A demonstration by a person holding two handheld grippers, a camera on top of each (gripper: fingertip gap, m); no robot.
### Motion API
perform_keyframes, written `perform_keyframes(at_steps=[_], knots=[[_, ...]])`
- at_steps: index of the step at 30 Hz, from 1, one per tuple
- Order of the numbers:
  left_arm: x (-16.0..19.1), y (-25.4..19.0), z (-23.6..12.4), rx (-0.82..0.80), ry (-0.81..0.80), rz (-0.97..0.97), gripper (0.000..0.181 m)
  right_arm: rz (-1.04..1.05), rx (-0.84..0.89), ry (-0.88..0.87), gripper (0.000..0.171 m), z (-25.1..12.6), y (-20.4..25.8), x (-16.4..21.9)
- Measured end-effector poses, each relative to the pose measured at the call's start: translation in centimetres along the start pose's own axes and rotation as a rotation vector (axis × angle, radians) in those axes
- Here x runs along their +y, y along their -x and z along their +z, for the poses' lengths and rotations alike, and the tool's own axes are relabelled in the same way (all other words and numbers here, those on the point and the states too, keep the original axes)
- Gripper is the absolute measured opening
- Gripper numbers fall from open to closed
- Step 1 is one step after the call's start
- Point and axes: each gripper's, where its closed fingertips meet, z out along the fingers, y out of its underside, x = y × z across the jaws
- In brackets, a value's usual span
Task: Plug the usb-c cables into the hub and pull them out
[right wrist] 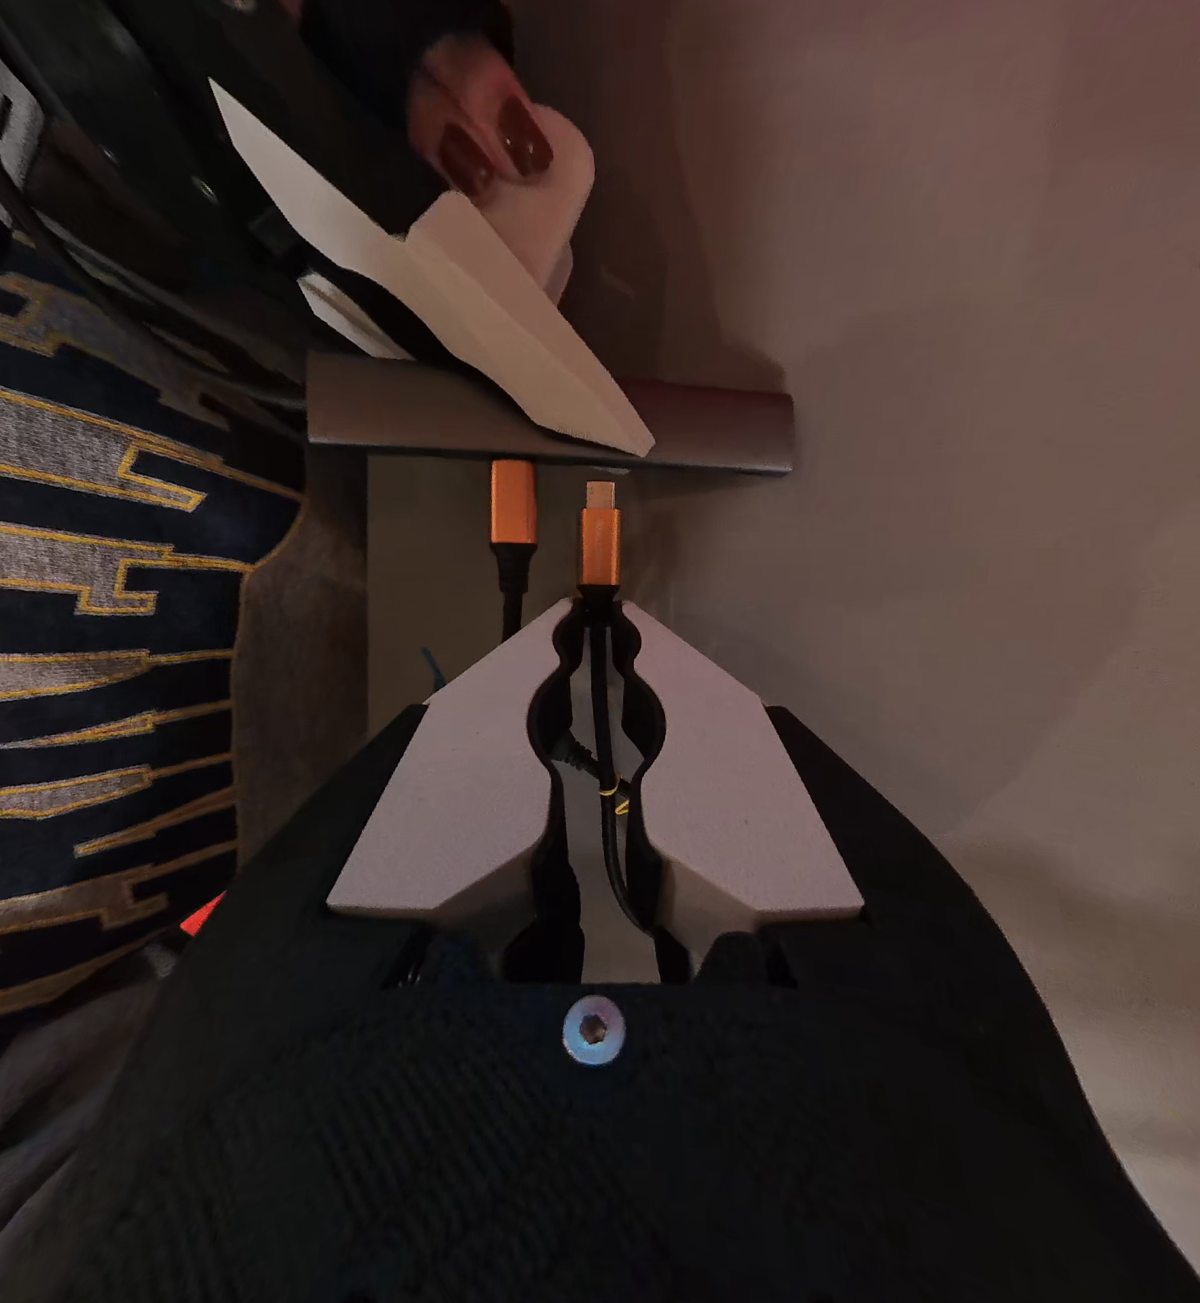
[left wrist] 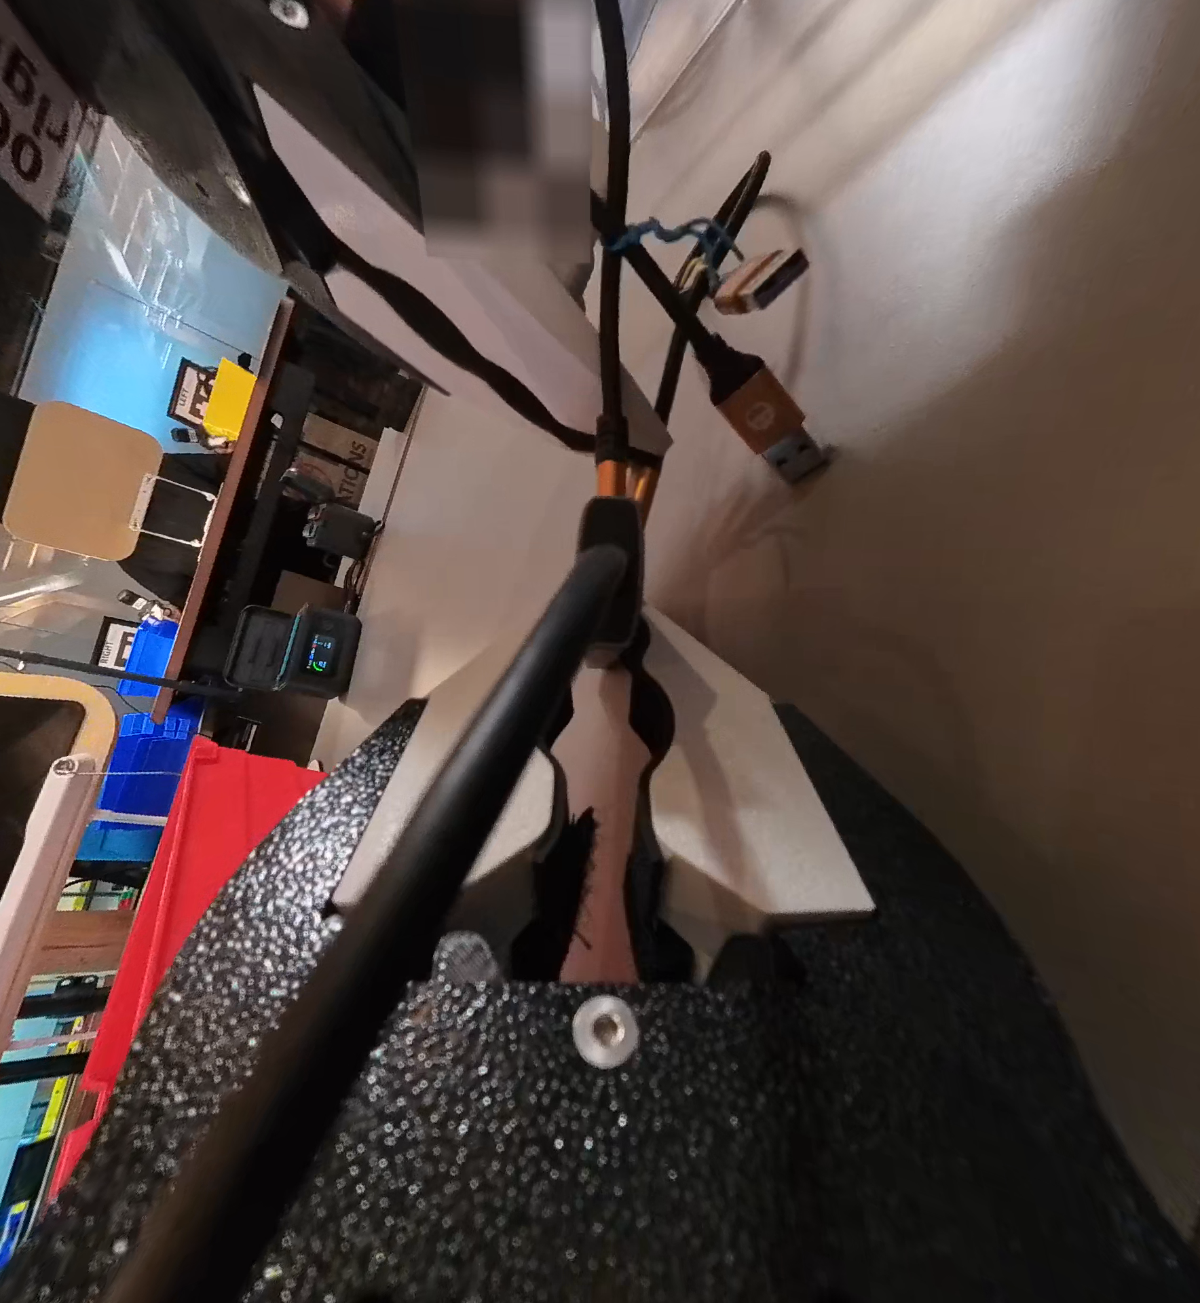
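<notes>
Your right gripper (right wrist: 597, 606) has its white fingers (right wrist: 470, 761) closed on the black braided cable just behind an orange-sleeved USB-C plug (right wrist: 600, 546); the plug's bare metal tip sits just short of the flat grey metal hub (right wrist: 442, 412), not inserted. Beside it, on the side nearer the patterned dark fabric, a second orange-sleeved USB-C plug (right wrist: 512, 511) is seated in the hub's edge, its cable running back under your fingers. Your left gripper (left wrist: 611, 634) is clamped on the hub from the opposite edge: in the left wrist view the narrow dark end of the hub (left wrist: 608, 536) sits between the white fingers (left wrist: 738, 782), with the hub's own thick black cord (left wrist: 442, 797) crossing over the near finger. In the right wrist view, one white finger of that left gripper (right wrist: 498, 324) lies across the hub's top face, a hand (right wrist: 491, 134) behind it. The hub is close to the pale tabletop (left wrist: 971, 493); whether it rests on it you cannot tell. On the tabletop beyond the hub lie two loose orange USB-A plugs (left wrist: 766, 416), their cables bound with a blue twist tie (left wrist: 668, 233).
</notes>
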Motion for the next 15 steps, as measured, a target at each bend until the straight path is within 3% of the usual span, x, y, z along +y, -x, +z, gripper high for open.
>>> perform_keyframes(at_steps=[15], knots=[[-0.28, -0.34, 0.22, -0.006, -0.002, 0.062, 0.008, -0.001, -0.085, -0.006, 0.005, 0.07, 0.42, -0.01]])
